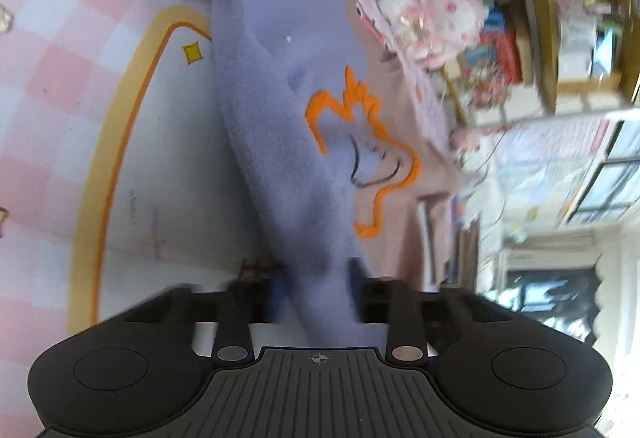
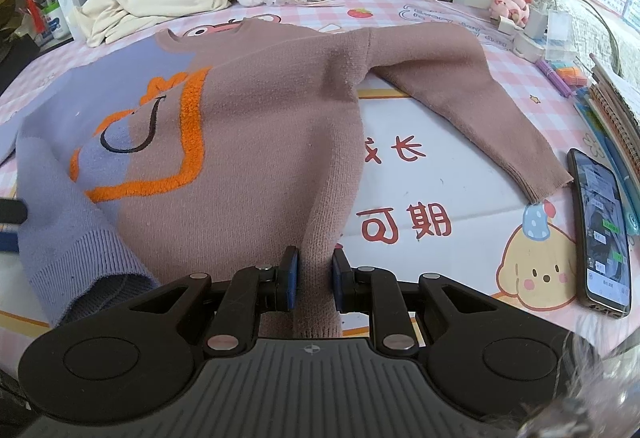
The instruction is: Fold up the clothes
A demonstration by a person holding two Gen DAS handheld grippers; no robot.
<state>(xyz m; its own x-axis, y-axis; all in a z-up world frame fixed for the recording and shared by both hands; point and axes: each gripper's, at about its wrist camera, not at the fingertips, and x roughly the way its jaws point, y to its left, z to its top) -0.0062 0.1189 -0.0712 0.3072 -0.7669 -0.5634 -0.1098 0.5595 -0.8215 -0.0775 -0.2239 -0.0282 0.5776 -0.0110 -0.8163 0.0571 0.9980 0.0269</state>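
While the sweater (image 2: 256, 126) lies spread on the pink checked table (image 2: 420, 18), my right gripper (image 2: 314, 278) pinches its brown hem; my left gripper (image 1: 320, 290), blurred, apparently clamps the purple sleeve (image 1: 280, 166).

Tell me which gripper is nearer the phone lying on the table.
Right. The right gripper grips the sweater hem, with the phone just off to its right. The left gripper holds the purple sleeve on the sweater's far side.
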